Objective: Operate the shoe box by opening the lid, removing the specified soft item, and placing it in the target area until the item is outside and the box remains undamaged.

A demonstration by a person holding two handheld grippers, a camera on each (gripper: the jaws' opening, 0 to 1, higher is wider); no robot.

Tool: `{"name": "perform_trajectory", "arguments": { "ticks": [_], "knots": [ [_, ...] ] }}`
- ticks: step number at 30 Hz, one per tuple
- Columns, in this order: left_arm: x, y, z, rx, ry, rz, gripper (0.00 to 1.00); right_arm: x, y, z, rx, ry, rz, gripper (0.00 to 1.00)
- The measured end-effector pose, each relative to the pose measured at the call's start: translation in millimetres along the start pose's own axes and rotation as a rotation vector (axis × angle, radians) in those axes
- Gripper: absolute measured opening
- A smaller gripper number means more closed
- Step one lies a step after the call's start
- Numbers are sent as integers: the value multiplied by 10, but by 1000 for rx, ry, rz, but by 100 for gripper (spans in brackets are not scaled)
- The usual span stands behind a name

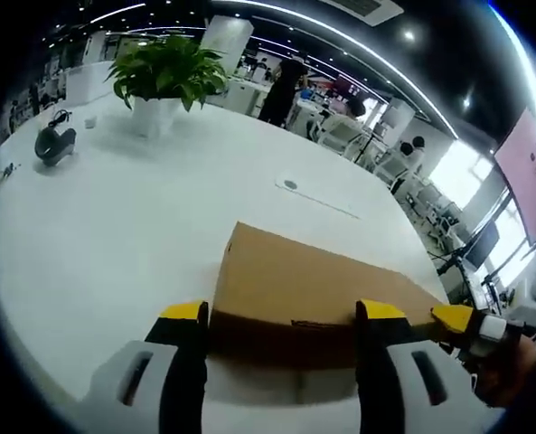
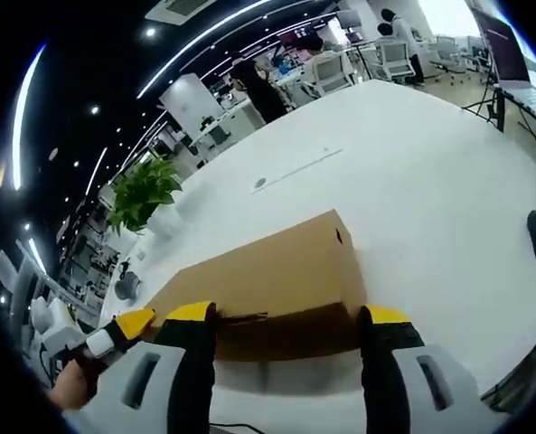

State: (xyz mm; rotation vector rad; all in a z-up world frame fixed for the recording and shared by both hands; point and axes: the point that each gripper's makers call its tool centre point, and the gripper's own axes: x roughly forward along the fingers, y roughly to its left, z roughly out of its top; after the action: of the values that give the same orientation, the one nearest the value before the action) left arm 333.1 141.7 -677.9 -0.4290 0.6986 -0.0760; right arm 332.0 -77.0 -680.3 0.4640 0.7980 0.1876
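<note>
Both spread wide, left gripper (image 1: 286,312) and right gripper (image 2: 290,316), facing the closed cardboard shoe box (image 1: 313,289) on the white table (image 1: 114,235).

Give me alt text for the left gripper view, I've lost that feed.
A closed brown cardboard shoe box lies on a white table, with the left gripper open just in front of its near side, one jaw toward each end. The right gripper's yellow tip enters from the right by the box's corner; a potted plant stands at the table's far side.

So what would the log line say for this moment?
stage: approach | shoe box: lid closed, on white table | left tool: open | right tool: open
</note>
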Motion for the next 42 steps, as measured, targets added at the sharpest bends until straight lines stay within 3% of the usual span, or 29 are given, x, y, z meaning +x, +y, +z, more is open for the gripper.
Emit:
{"name": "perform_trajectory", "arguments": {
  "ticks": [11,14,19,22,27,34,42],
  "knots": [
    [-52,-63,38,19,-55,-77,67,-25,109,12,-116,-43,76,73],
    [-82,-118,116,9,-93,-105,70,-32,114,17,-286,-51,72,71],
    [-110,-156,222,-1,-128,-116,70,-49,123,-7,-460,-55,58,71],
    [-118,-164,255,-7,-137,-120,70,-46,132,-18,-453,-66,67,71],
    [-130,-178,331,-24,-149,-118,69,-51,108,-25,-525,-92,70,69],
    [-128,-184,357,5,-150,-116,65,-37,-31,167,-508,-178,-24,49],
    [-135,-208,415,32,-162,-134,64,42,-18,189,-540,-188,-49,48]
  ]
}}
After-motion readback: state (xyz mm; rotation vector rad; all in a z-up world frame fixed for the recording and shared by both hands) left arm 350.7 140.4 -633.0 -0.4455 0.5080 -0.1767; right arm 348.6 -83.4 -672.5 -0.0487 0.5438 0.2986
